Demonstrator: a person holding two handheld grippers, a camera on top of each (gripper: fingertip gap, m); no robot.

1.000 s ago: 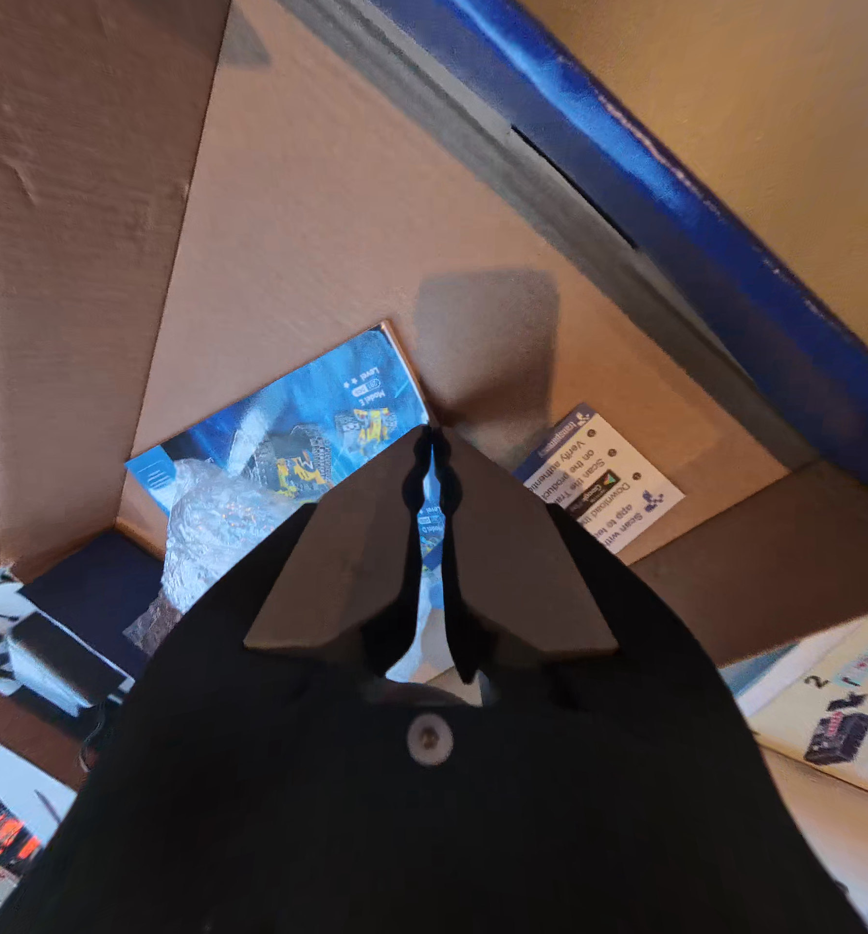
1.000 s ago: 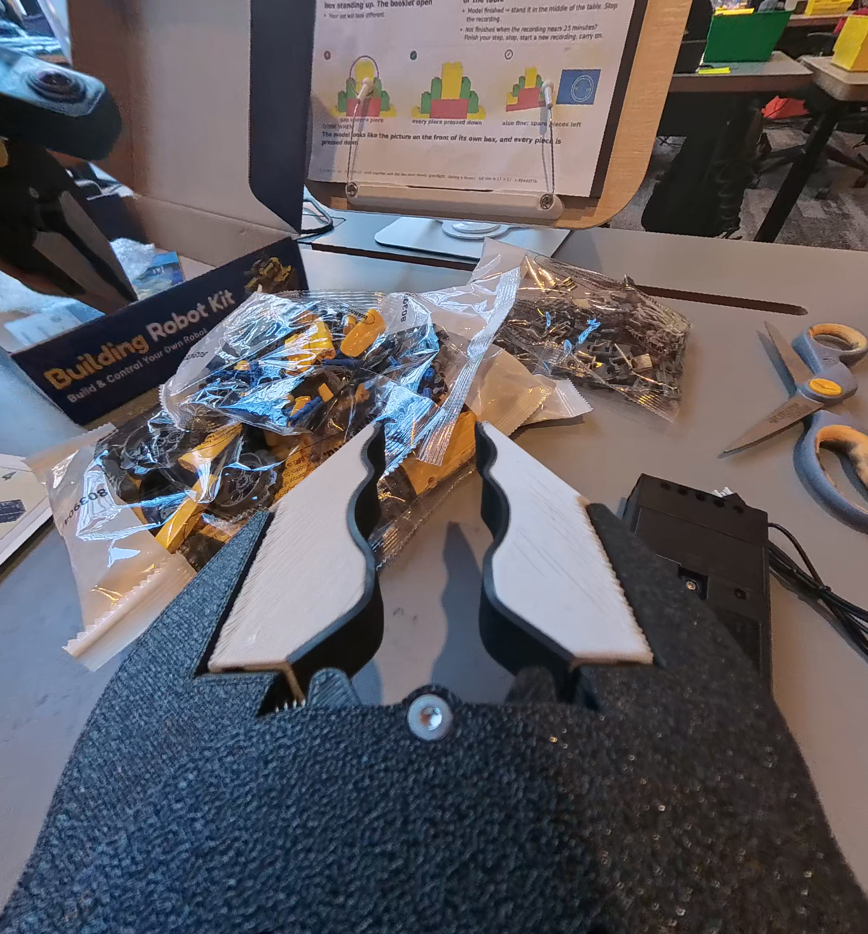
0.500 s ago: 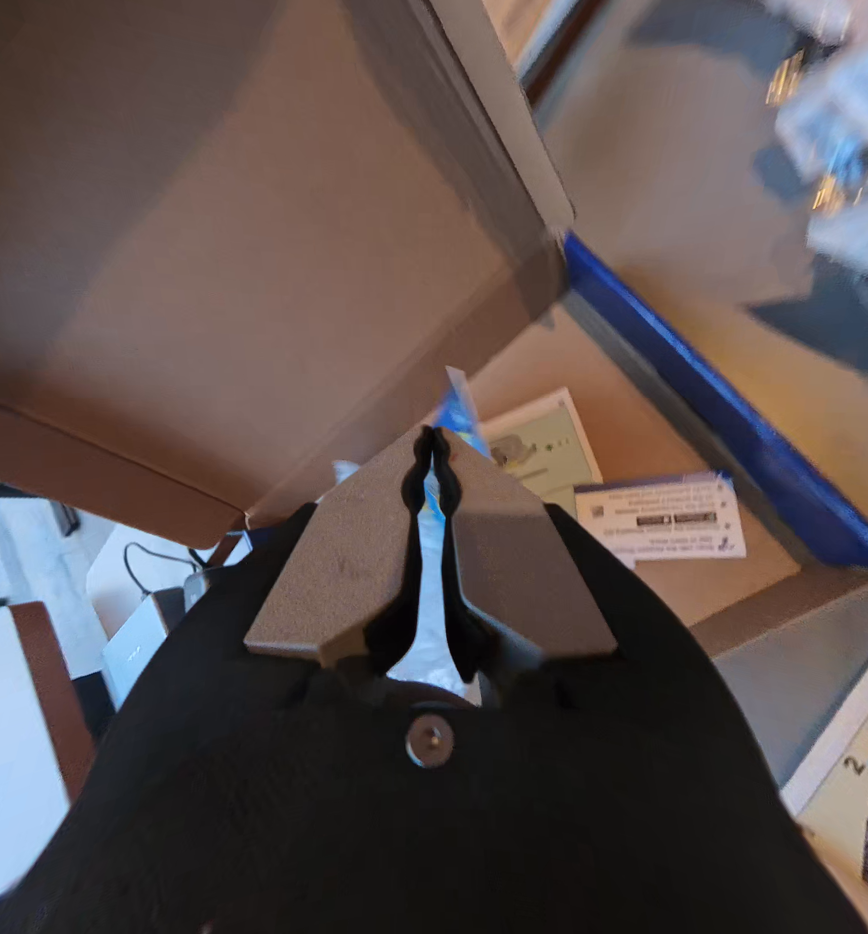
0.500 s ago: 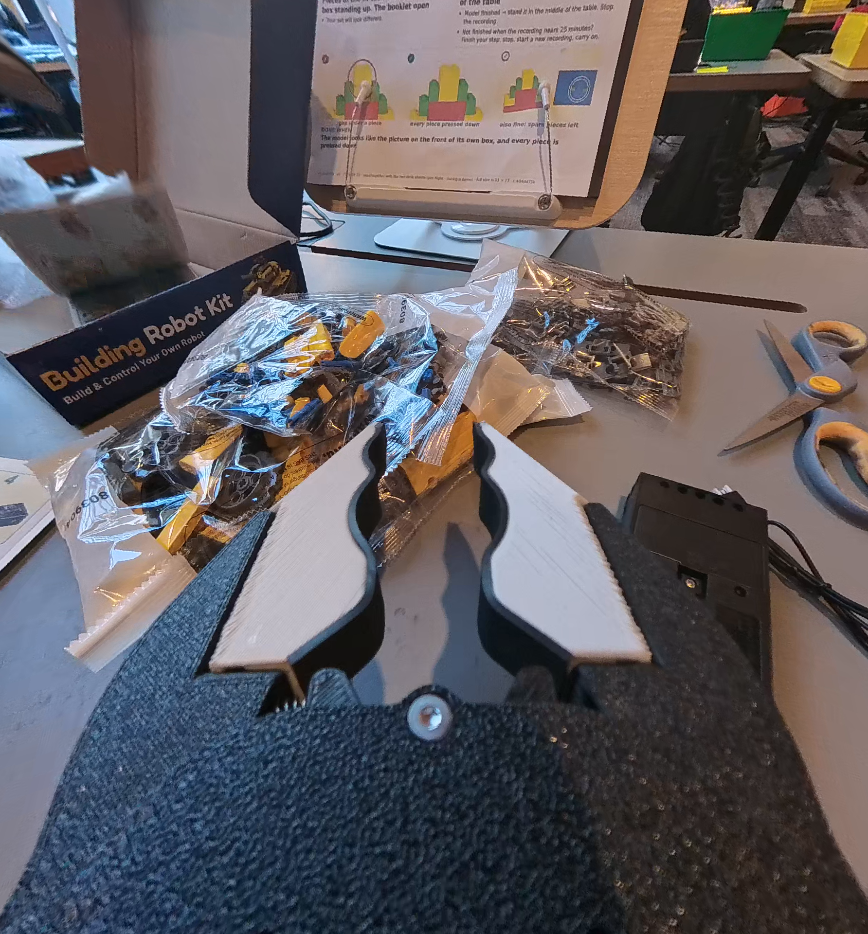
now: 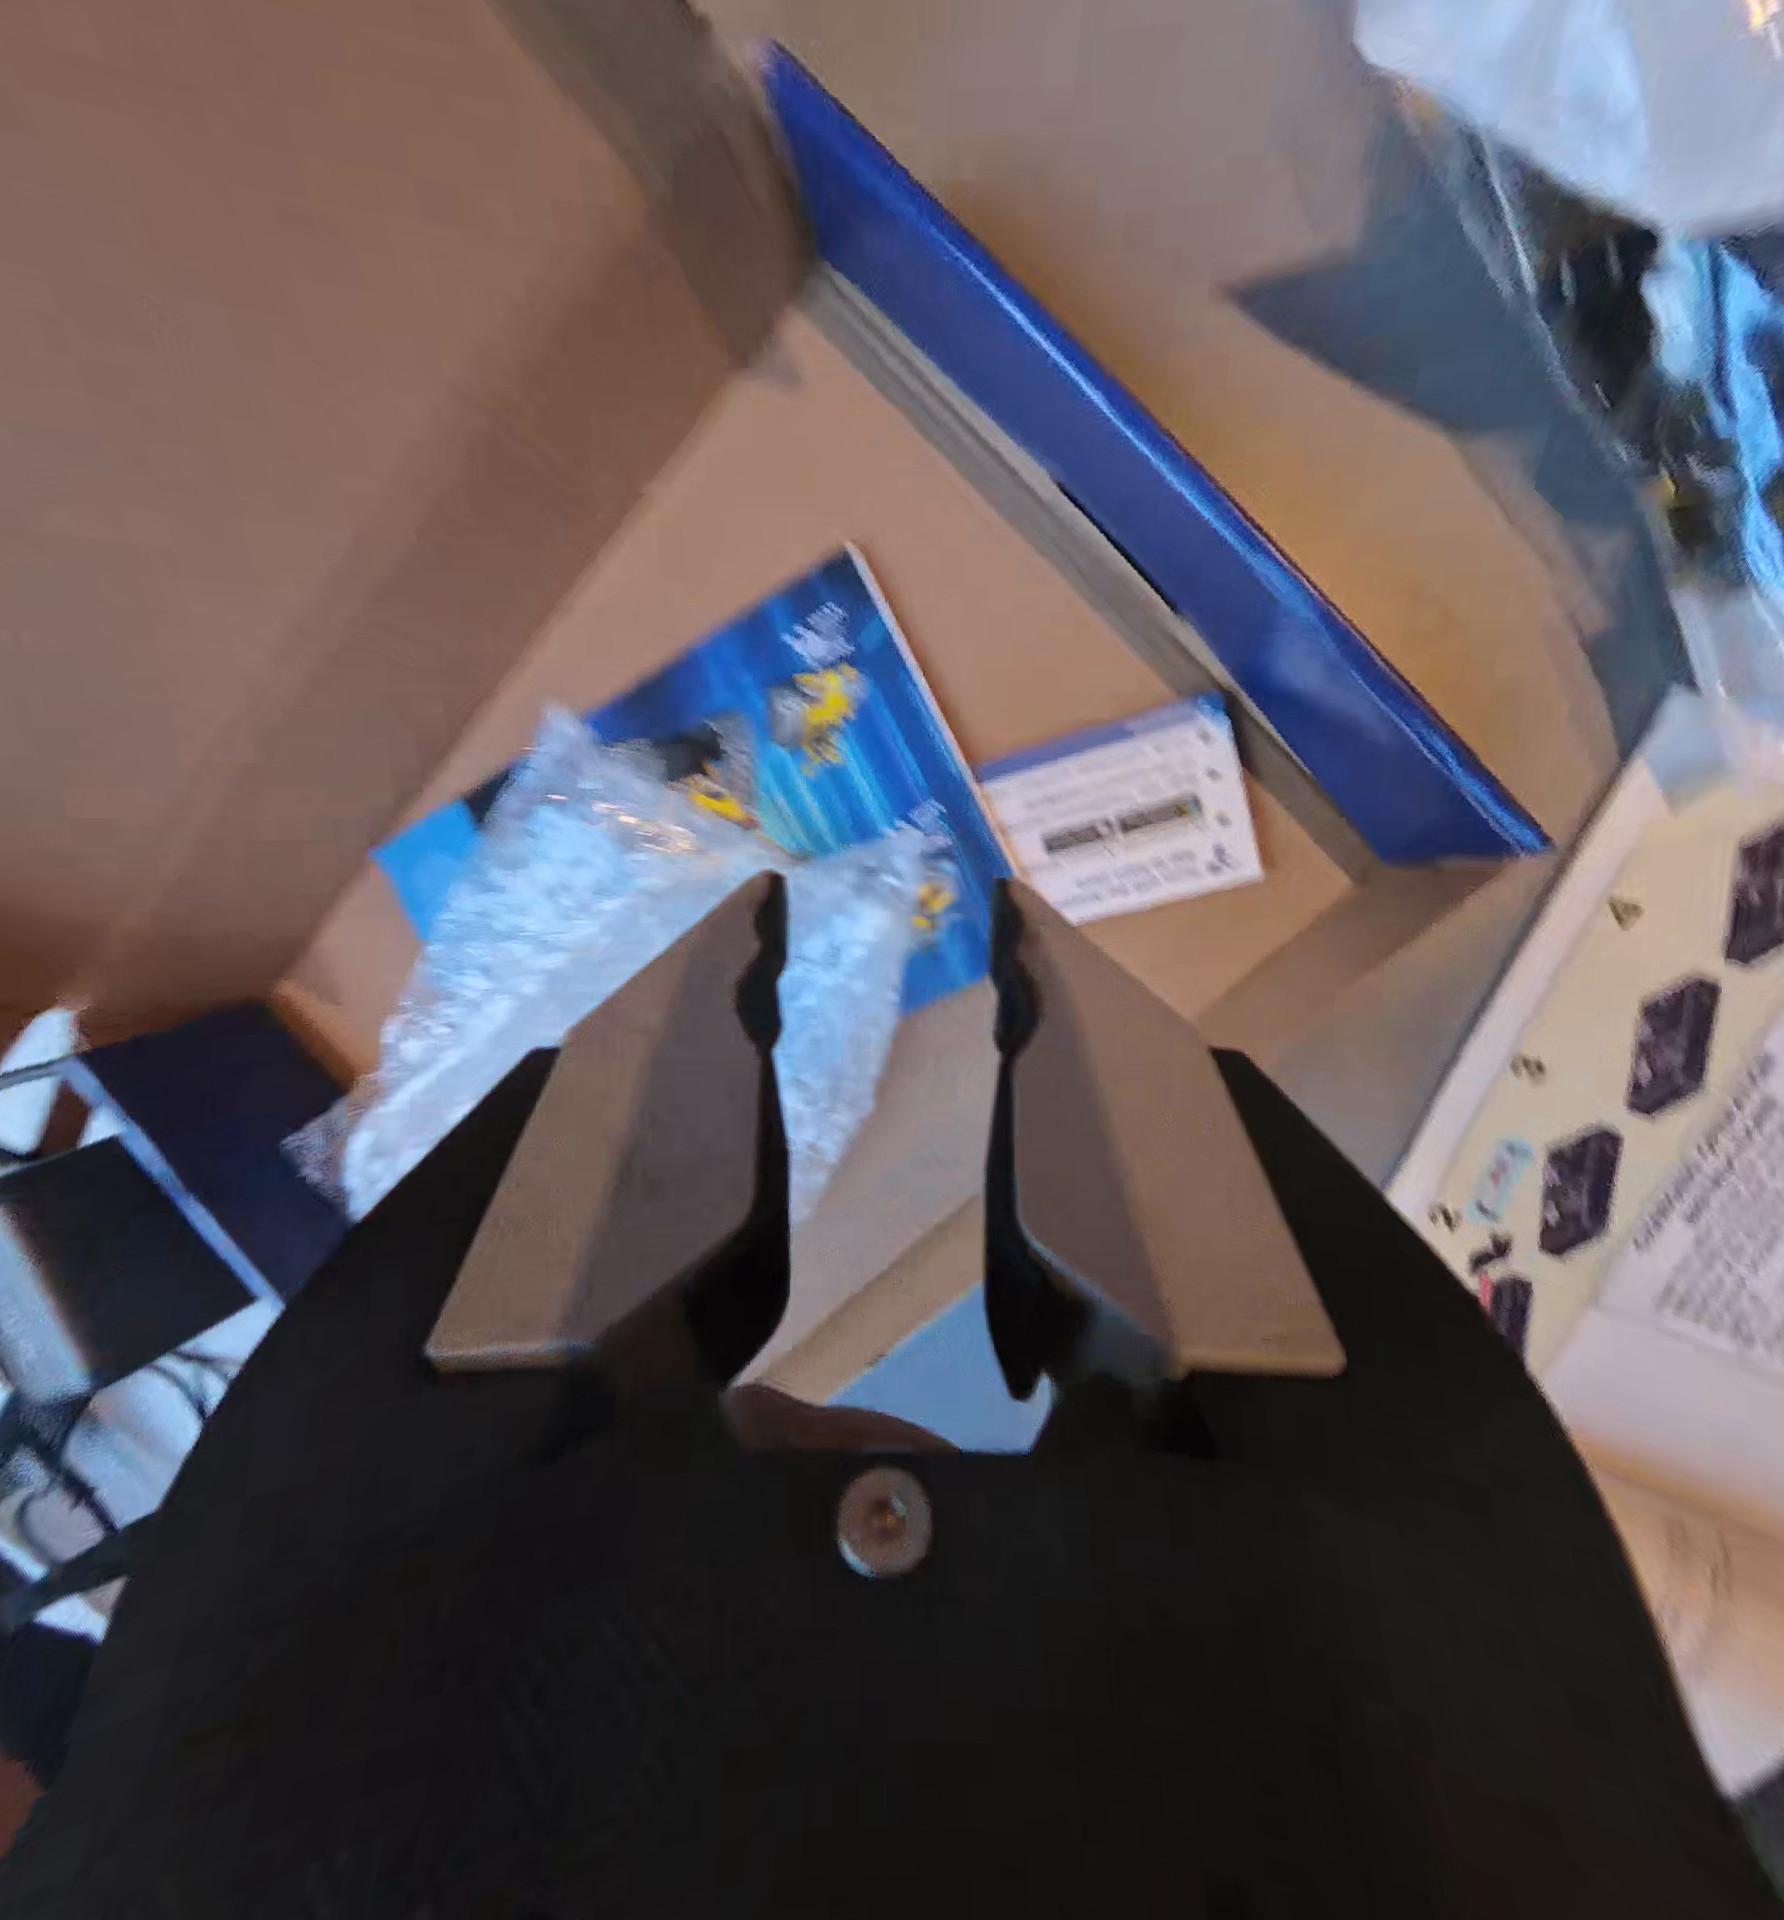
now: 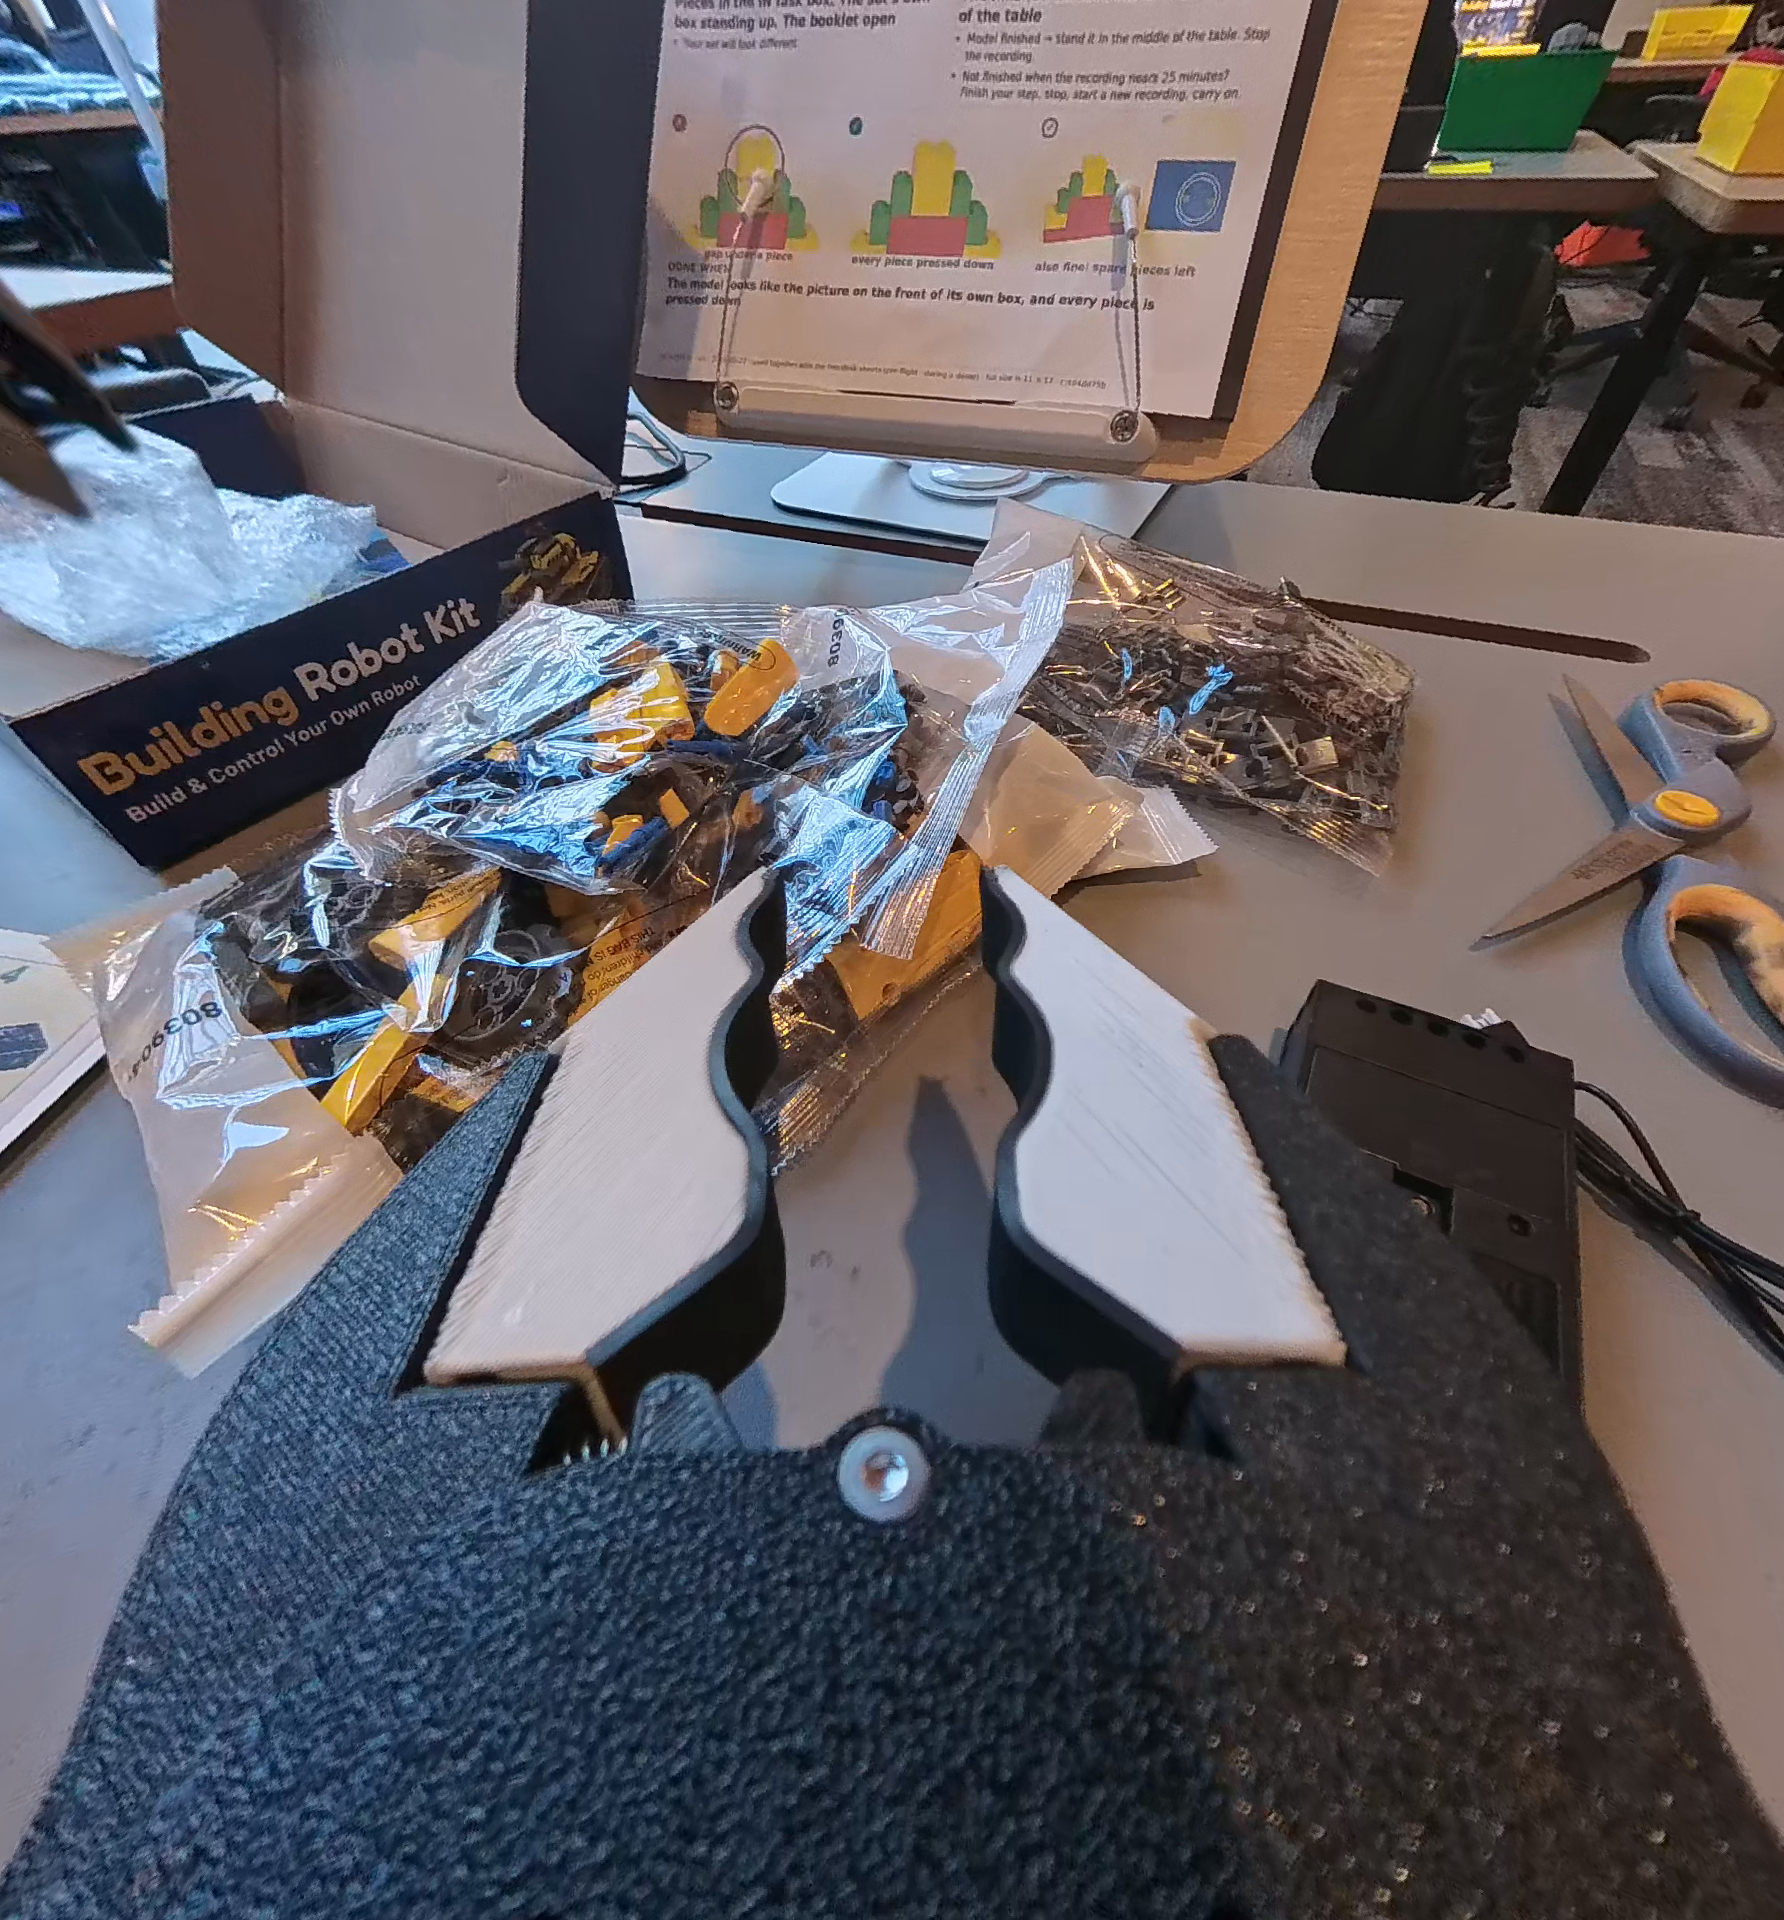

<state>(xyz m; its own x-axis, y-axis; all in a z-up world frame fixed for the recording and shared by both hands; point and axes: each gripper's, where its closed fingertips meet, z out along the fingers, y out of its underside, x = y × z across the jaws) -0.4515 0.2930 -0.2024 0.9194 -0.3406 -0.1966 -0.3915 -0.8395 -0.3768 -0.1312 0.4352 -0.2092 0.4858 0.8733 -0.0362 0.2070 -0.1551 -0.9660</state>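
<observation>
While the bubble wrap lies inside the open box, just ahead of the parted, empty left gripper, the right gripper, also parted and empty, hovers beside the parts bags.

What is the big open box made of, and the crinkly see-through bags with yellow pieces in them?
The open brown box looks like matte cardboard: dull brown inside, folded flaps. The clear bags of yellow and black pieces look like thin glossy plastic film: shiny wrinkles, zigzag sealed edges.
</observation>
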